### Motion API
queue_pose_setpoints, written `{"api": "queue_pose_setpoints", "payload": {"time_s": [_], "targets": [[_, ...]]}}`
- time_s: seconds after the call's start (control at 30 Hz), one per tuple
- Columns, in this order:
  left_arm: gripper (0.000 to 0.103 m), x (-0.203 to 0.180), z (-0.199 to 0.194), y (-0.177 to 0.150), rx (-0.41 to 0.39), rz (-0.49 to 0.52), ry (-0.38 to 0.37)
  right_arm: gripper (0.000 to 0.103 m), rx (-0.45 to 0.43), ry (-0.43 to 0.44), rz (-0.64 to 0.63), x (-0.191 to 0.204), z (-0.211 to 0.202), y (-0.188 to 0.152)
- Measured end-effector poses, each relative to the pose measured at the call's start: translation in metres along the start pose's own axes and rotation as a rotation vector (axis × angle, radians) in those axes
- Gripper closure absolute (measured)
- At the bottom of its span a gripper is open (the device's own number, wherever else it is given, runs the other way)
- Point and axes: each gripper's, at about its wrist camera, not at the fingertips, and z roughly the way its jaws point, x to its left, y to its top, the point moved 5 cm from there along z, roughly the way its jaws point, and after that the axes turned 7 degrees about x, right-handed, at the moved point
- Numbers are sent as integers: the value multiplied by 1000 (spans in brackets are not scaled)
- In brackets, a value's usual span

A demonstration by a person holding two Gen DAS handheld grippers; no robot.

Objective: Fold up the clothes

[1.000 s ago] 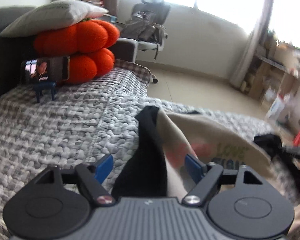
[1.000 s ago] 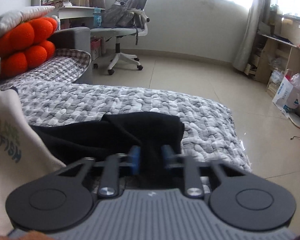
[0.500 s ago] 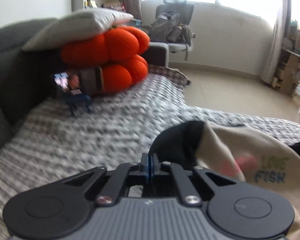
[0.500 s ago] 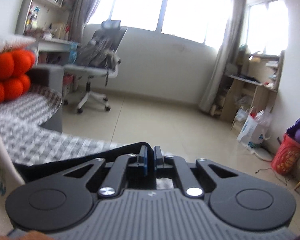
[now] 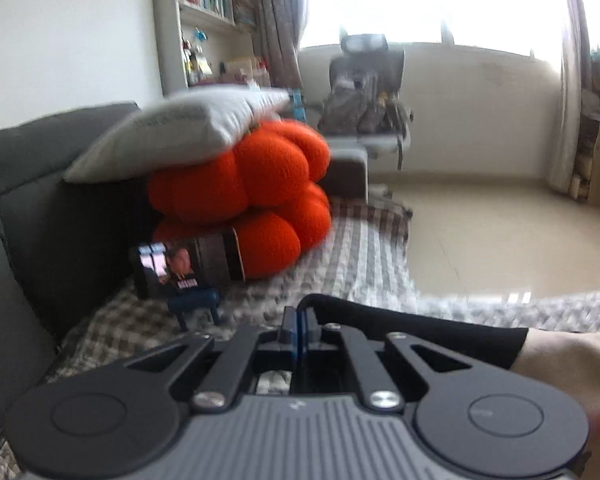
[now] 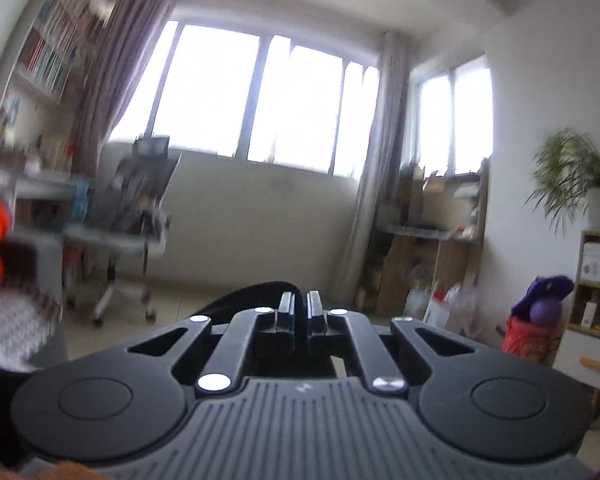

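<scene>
Garment (image 5: 400, 320), black with a beige part, lifted just above the grey quilt (image 5: 360, 256), looks light, limp, droopy, so best held at edges or corners: left gripper (image 5: 298, 322) and right gripper (image 6: 300, 312) both clamped on black fabric.

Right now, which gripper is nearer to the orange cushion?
Left. The left gripper sits just before the orange cushion; from the right gripper, it lies far left.
</scene>
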Motion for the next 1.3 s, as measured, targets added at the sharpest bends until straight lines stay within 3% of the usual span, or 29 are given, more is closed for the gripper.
{"api": "queue_pose_setpoints", "payload": {"time_s": [0.17, 0.3, 0.47, 0.67, 0.77, 0.9, 0.97, 1.1, 1.17, 1.2, 1.27, 1.3], "targets": [[98, -14, 37, -37, 135, 51, -47, 98, 249, 64, -117, 15, 35, -80], [98, 2, 31, -55, 150, 25, -44, 97, 313, 80, -180, 8, 32, -113], [84, 16, 22, -40, 123, -41, -80, 88, 272, 162, -127, 6, 25, -80], [66, -6, 26, -22, 96, 9, -108, 88, 215, 331, -180, 55, 23, -41], [64, -19, 43, -20, 137, 21, -139, 88, 250, 471, -216, 90, 39, -37], [62, -33, 67, -24, 187, 46, -177, 88, 376, 696, -277, 139, 68, -50], [53, -38, 77, -26, 204, 69, -173, 87, 423, 760, -301, 160, 75, -57], [49, -44, 87, -33, 224, 102, -170, 87, 466, 856, -314, 187, 84, -63], [42, -47, 88, -36, 221, 119, -184, 86, 484, 893, -293, 191, 87, -65], [41, -49, 90, -36, 222, 126, -185, 82, 496, 905, -282, 192, 90, -66], [41, -50, 95, -37, 227, 133, -184, 54, 519, 918, -261, 194, 96, -70], [40, -50, 98, -37, 231, 132, -185, 53, 526, 917, -251, 191, 97, -71]]}}
